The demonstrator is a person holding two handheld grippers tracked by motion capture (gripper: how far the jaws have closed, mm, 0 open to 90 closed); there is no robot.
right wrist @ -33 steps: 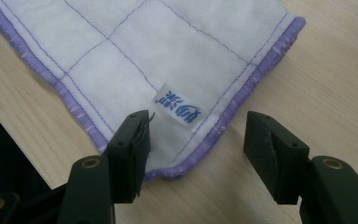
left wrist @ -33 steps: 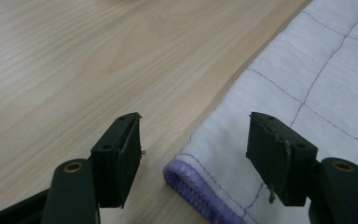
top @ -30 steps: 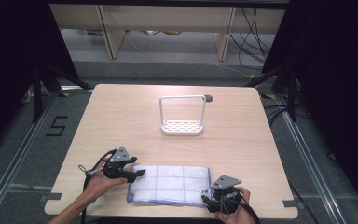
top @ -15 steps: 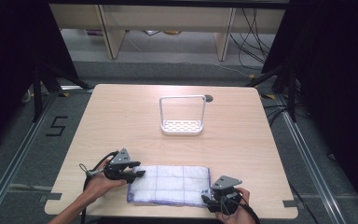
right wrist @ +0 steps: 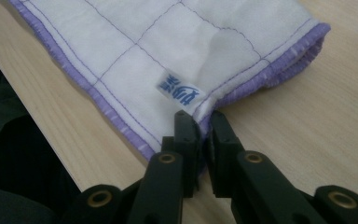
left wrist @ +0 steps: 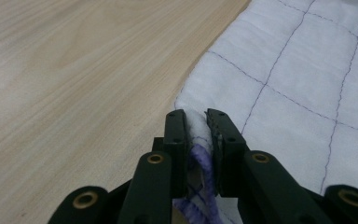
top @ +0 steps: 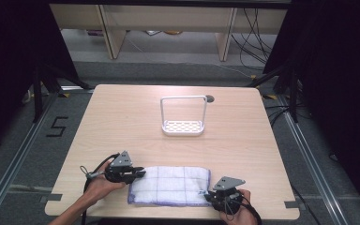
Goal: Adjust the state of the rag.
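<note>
A: What's the setting?
B: A pale wooden table (top: 122, 122) on grey floor, desks and cables behind it. A white wire rack (top: 183, 117) stands mid-table, well apart from the work.
A: And the cloth?
B: The folded white cloth (top: 168, 185) lies at the near edge. The left gripper (left wrist: 197, 126) has just closed on 1 corner; the right gripper (right wrist: 200, 123) has just closed on the purple hem, beside a blue label (right wrist: 179, 88).

Cloth (top: 170, 185): white, quilted in a grid of thin purple stitch lines, purple bound hem, small white label with blue characters (right wrist: 179, 88). Table (top: 122, 117): pale wood grain. Wire rack (top: 183, 117) near the far edge: white; gripper jaws: black.
</note>
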